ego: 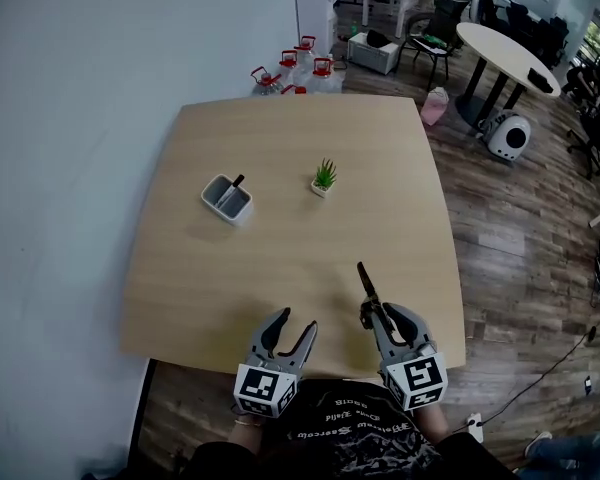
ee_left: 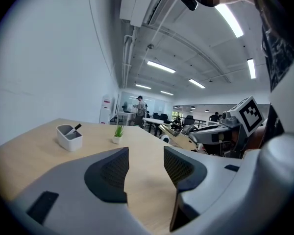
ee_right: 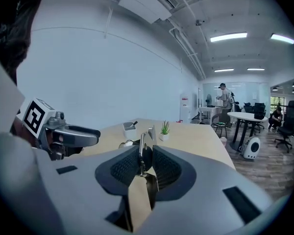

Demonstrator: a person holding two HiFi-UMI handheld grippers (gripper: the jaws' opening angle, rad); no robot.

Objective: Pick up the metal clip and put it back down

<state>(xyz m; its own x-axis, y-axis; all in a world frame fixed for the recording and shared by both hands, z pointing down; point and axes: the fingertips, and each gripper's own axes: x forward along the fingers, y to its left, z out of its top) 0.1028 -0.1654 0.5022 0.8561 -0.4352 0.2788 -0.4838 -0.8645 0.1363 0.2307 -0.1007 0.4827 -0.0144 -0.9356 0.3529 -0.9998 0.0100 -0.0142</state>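
The metal clip (ego: 366, 283) is a dark binder clip with thin metal handles, and my right gripper (ego: 373, 313) is shut on it just above the near right part of the wooden table (ego: 280, 138). In the right gripper view the clip (ee_right: 143, 153) stands upright between the pads, its handles poking out past the fingertips. My left gripper (ego: 292, 326) hovers beside it at the table's near edge. It is open, and the left gripper view shows only bare wood in the gap of the left gripper (ee_left: 146, 168).
A white pen holder (ego: 227, 199) and a small potted plant (ego: 324, 178) stand mid-table. Behind the far edge are several red-capped water jugs (ego: 298, 68). A round white table (ego: 505, 53) and office chairs stand at the back right on wood flooring.
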